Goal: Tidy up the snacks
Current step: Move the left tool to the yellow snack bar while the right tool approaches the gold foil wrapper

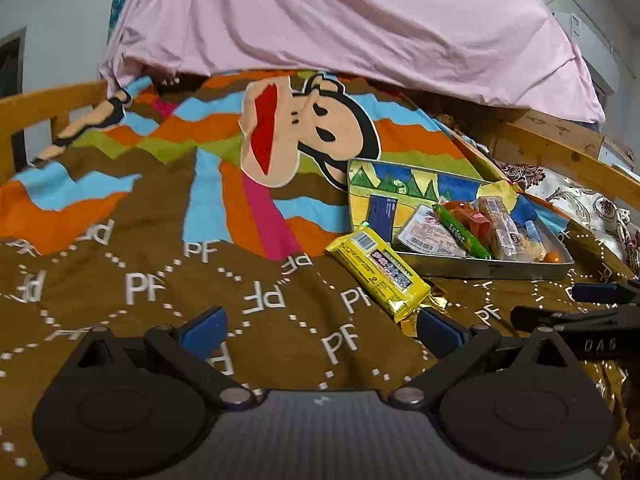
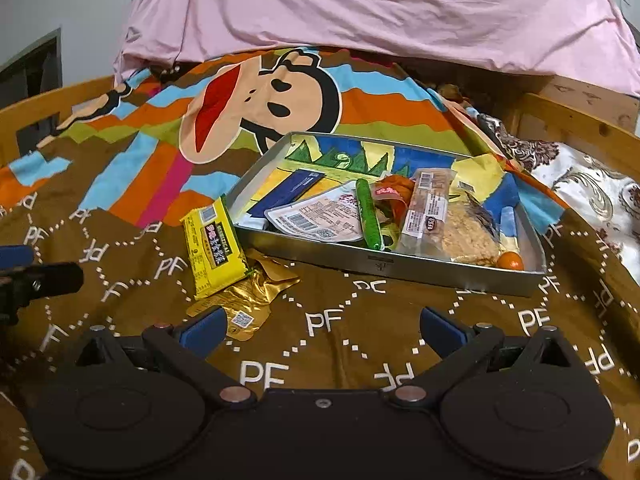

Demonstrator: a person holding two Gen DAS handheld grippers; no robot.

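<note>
Two packets, yellow packet [image 2: 212, 250] atop gold packet [image 2: 256, 298], lie outside the tray [image 2: 384, 270]; both tongs, left tongs [image 1: 320, 330] and right tongs [image 2: 320, 330], gape empty, and a pinch could drag both together across the bed [image 2: 340, 320].

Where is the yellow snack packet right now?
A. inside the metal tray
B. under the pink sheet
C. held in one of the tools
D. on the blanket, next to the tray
D: the yellow snack packet lies on the blanket just outside the metal tray, on top of a gold wrapper, and both tools are open.

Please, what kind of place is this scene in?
Probably a bedroom: the snacks lie on a bed. A cartoon bedspread covers it, a wooden bed frame runs around it, and pink bedding is piled behind the metal tray.
</note>
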